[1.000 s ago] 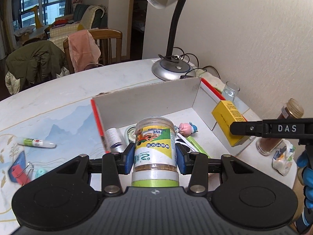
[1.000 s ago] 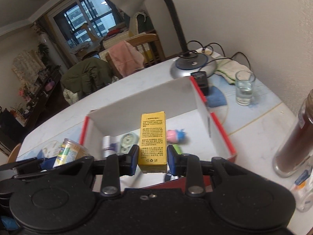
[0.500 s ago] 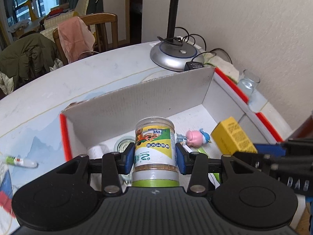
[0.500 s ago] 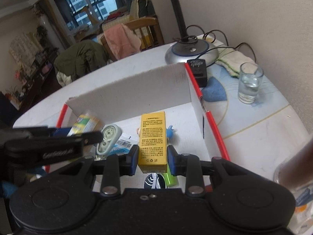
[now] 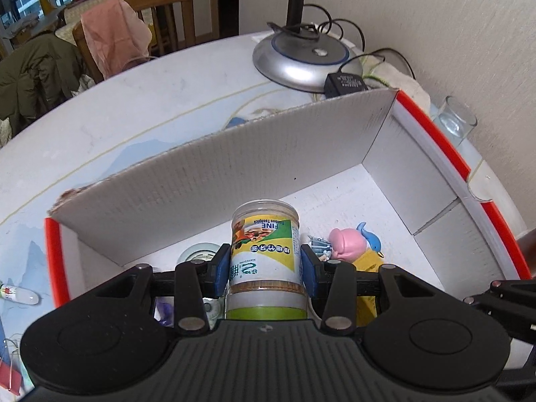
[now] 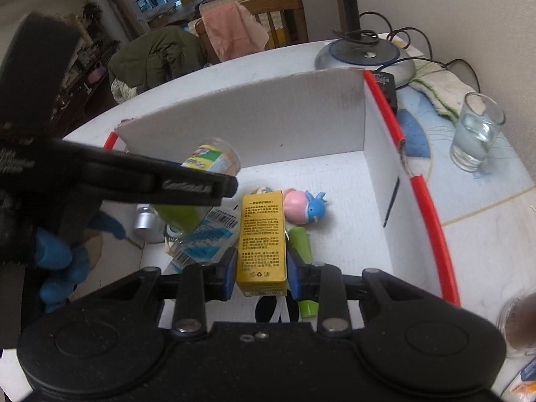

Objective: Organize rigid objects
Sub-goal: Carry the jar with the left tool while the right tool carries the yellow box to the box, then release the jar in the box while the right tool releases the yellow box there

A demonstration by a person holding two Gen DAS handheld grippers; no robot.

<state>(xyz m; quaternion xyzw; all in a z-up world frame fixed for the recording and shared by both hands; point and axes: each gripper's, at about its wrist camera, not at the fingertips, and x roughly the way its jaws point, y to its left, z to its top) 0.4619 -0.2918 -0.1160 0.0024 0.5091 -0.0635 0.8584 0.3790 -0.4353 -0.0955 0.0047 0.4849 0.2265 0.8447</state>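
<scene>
My left gripper [image 5: 265, 264] is shut on a clear toothpick jar [image 5: 264, 251] with a yellow-green label and green lid, holding it over the inside of the white cardboard box [image 5: 217, 174] with red edges. The jar also shows in the right wrist view [image 6: 207, 164], partly behind the left gripper's body. My right gripper [image 6: 261, 268] is shut on a yellow carton [image 6: 262, 234], low over the box floor [image 6: 345, 234]. In the box lie a pink and blue toy [image 6: 305, 206], a green tube [image 6: 301, 244] and a blue-white packet [image 6: 204, 238].
A lamp base [image 5: 301, 57] and black adapter [image 5: 345, 83] stand behind the box. A glass of water [image 6: 475, 134] and a cloth [image 6: 442, 87] are to the right. A brown jar [image 6: 519, 321] is at the near right. A small tube [image 5: 16, 293] lies left of the box.
Both grippers have moved forward and down into the box with their loads. The jar and the yellow carton now hang over the box floor, close together.
</scene>
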